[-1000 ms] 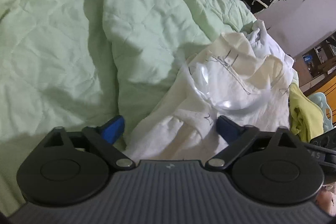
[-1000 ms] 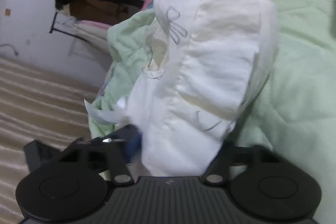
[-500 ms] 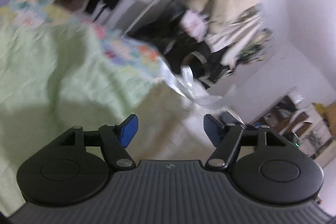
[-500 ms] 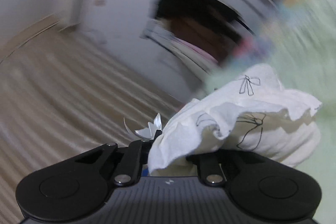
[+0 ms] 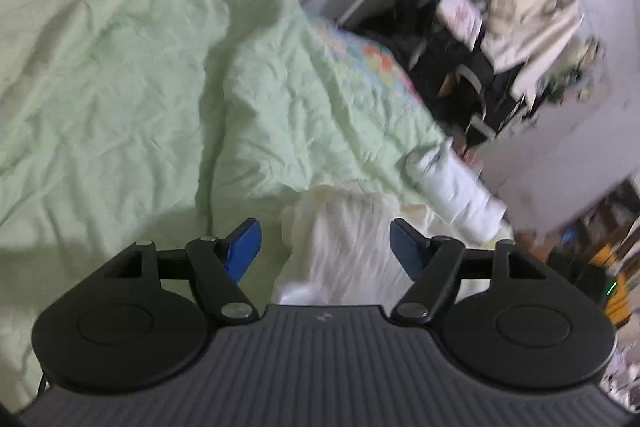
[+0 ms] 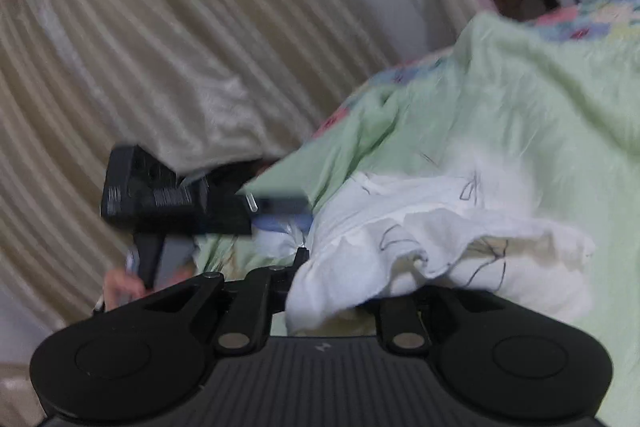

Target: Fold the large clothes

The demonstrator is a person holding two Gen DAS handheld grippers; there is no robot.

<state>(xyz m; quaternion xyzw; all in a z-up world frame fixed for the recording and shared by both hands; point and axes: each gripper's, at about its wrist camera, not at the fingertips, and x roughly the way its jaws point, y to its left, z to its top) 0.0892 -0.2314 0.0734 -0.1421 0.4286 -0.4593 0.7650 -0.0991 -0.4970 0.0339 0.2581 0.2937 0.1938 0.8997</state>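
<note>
Right gripper [image 6: 340,291]: nearly closed, clamped on a bunched fold of the white garment [image 6: 432,247].
Left gripper [image 5: 324,247]: jaws opening, garment seen between them, not pinched.
Garment: draped over the green quilt [image 5: 140,87], near its edge.
Handling: judged light, limp, easily crumpled; best taken at a hem or corner.
Beyond quilt: cluttered clothes rack [image 5: 480,47].

A pale green quilt [image 5: 168,95], crinkled all over, carries a floral patchwork border [image 5: 372,59] in pink, orange and blue. The garment [image 6: 432,247] at lower centre is white with thin black bow drawings. Blue pads [image 5: 244,247] line black tongs. Beige striped curtains [image 6: 140,59] fill the upper left.
</note>
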